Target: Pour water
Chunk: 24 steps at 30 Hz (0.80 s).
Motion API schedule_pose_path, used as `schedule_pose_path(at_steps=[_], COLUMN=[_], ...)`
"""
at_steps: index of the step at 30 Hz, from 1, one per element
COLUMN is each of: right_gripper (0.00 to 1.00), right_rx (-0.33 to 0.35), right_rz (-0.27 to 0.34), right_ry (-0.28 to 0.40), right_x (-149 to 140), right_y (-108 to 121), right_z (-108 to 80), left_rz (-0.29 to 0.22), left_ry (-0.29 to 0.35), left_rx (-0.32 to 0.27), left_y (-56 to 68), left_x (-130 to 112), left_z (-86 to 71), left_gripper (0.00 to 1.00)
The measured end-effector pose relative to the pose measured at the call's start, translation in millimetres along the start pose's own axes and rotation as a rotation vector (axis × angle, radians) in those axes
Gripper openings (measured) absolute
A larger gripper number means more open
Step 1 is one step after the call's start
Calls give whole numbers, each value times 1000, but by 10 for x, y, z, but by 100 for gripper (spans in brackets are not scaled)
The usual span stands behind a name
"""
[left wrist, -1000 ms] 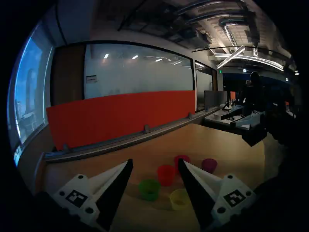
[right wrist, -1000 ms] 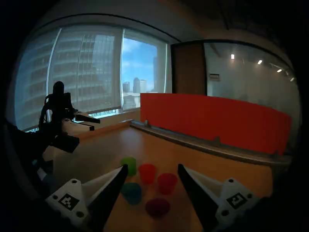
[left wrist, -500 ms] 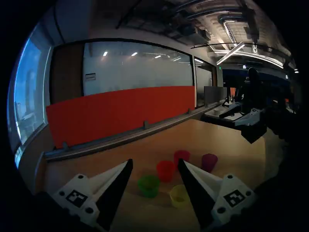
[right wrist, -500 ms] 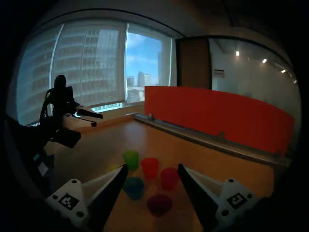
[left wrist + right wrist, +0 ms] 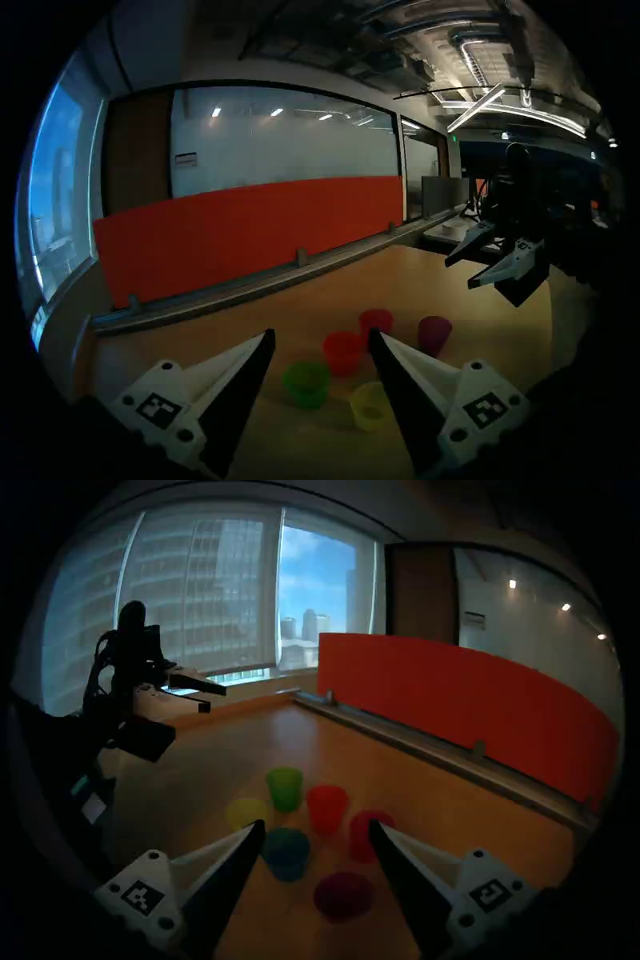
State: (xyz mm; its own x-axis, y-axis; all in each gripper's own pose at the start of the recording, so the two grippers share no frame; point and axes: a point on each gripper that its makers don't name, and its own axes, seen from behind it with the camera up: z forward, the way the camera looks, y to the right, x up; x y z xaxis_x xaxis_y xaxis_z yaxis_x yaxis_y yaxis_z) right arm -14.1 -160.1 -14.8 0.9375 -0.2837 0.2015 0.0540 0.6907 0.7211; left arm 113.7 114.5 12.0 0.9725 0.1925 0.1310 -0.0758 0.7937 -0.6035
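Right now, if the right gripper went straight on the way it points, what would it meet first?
Probably the orange-red plastic cup beyond the open right gripper; depth is unclear, so it could pass over onto the wooden table.

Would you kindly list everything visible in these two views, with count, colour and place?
Cups: six, clustered on the table: green cup, yellow cup, orange-red cup, red cup, blue cup, purple cup.
Table: one, light wood, under the cups.
Partition: one, orange-red, along the table's far edge.
Window: one, large, showing city towers, beyond the table.
Glass wall: one, frosted, behind the partition.
Left hand-held gripper: one, white with black fingers, open, empty, near the cups.
Right hand-held gripper: one, same colours, open, empty, near the cups.
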Motion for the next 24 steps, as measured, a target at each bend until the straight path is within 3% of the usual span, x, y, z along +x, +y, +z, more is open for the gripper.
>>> schedule_pose_path(at_steps=[24], right_gripper=[100], right_rx=[81], right_rz=[-58], right_ry=[-121], right_x=[-546], right_y=[-210], right_z=[586], left_rz=[-10], left_ry=[-9], left_rx=[-5], left_y=[-50], left_x=[-122], left_z=[124], left_gripper=[86])
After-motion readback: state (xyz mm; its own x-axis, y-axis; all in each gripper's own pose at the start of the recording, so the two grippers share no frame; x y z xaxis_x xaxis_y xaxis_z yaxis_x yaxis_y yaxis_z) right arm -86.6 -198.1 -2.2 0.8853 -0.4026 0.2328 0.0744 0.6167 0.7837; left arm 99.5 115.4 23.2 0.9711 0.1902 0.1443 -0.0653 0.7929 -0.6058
